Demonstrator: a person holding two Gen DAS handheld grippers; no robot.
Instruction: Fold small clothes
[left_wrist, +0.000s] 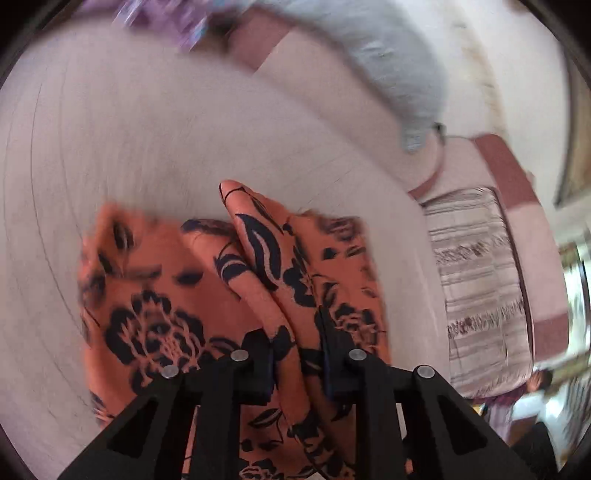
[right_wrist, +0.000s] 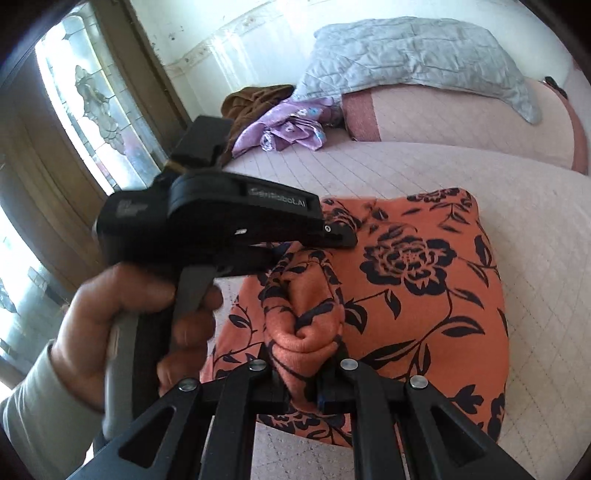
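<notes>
An orange garment with a dark floral print (right_wrist: 424, 277) lies on the pale pink quilted bed (right_wrist: 535, 258). My right gripper (right_wrist: 303, 384) is shut on a bunched fold at the garment's near edge. My left gripper (right_wrist: 343, 236), held by a hand (right_wrist: 122, 314), reaches in from the left onto the garment's far left part. In the left wrist view the left gripper (left_wrist: 297, 343) has a raised ridge of the orange garment (left_wrist: 155, 295) pinched between its fingers (left_wrist: 264, 350). This view is blurred.
A grey quilted pillow (right_wrist: 413, 48) lies at the head of the bed, with purple cloth (right_wrist: 291, 129) and brown cloth (right_wrist: 255, 99) beside it. A glazed door (right_wrist: 92, 92) stands at the left. A striped cover (left_wrist: 476, 288) lies at the right of the left wrist view.
</notes>
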